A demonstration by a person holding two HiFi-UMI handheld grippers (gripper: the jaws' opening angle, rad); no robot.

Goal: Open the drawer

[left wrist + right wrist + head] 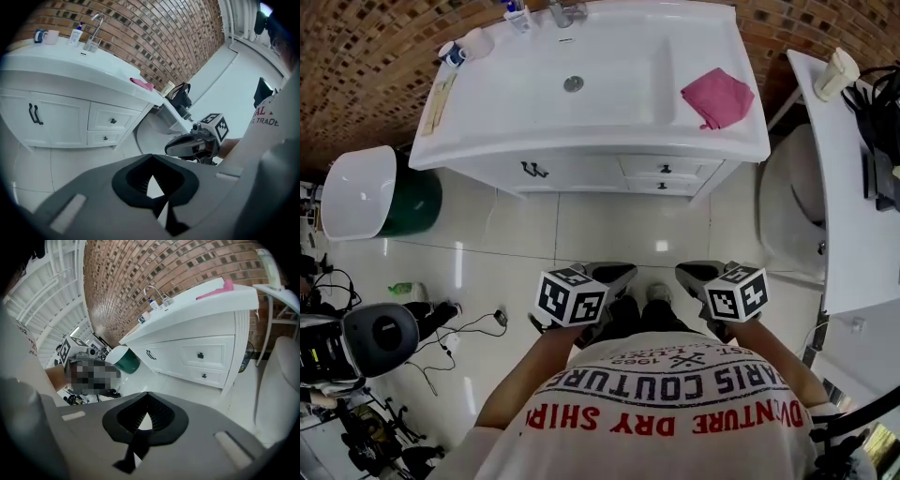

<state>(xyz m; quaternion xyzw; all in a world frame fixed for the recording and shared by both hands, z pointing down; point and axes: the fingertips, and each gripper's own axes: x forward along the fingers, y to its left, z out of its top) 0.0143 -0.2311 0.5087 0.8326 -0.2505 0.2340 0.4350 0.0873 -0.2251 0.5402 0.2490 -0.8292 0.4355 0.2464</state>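
A white vanity (pixel 581 155) stands ahead with two small drawers on its right side, an upper drawer (pixel 666 168) over a lower drawer (pixel 664 186); both are closed and each has a dark knob. The left gripper view shows the same upper drawer (pixel 112 120) and lower drawer (pixel 105 138), and the right gripper view shows them too (pixel 200 355) (pixel 203 376). My left gripper (pixel 617 272) and right gripper (pixel 696 271) hang close to the person's body, well short of the vanity. Both sets of jaws are shut and hold nothing (pixel 151 155) (pixel 147 393).
A pink cloth (pixel 718 97) lies on the counter right of the sink basin (pixel 574 82). Double doors with dark handles (pixel 534 170) sit left of the drawers. A toilet (pixel 792 202) and a white shelf (pixel 853 187) stand at right, a white-and-green bin (pixel 370 192) at left.
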